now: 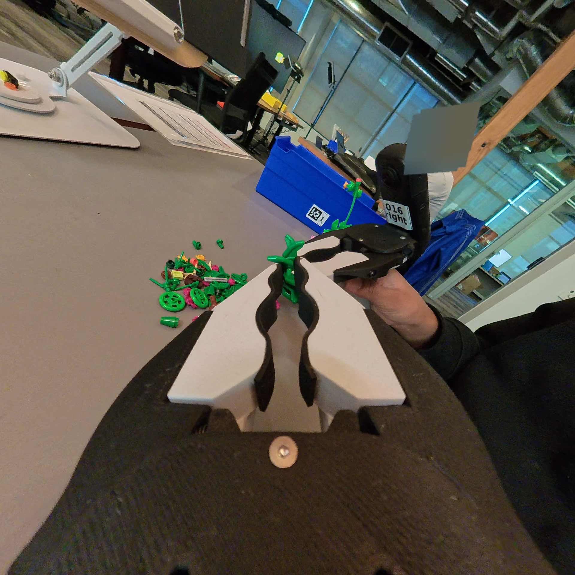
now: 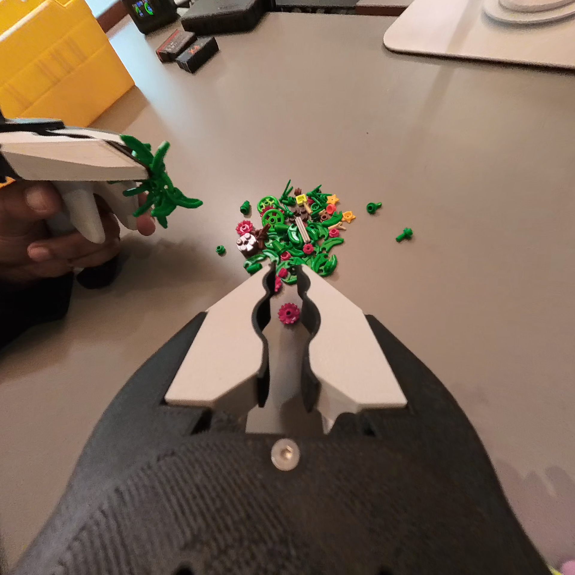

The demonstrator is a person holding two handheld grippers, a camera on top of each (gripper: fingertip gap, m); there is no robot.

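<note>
**Inspector A:** On the grey surface, from the left: the left gripper is held above it in a hand, its fingers pinching a green leafy plant piece at the very tips. The leaves fan out past the tips.

**Inspector B:** Confirmed from the left wrist view; the plant piece sits clamped between the dark pads. Centre?

**Inspector A:** A pile of small toy bricks — green leaves, wheels, pink flowers, orange stars — with loose green studs scattered to either side. The right gripper hovers at its near edge, fingers spread a little and holding nothing. A pink flower piece lies on the surface, seen in the gap between them.

**Inspector B:** Far right?

**Inspector A:** A white flat base, well apart from the pile.

**Inspector B:** Risks?

**Inspector A:** In my judgement, the tip grip on the plant piece is shallow; a twist could let it slip. The right fingers, so near the pile, could scatter it if lowered carelessly.
</note>
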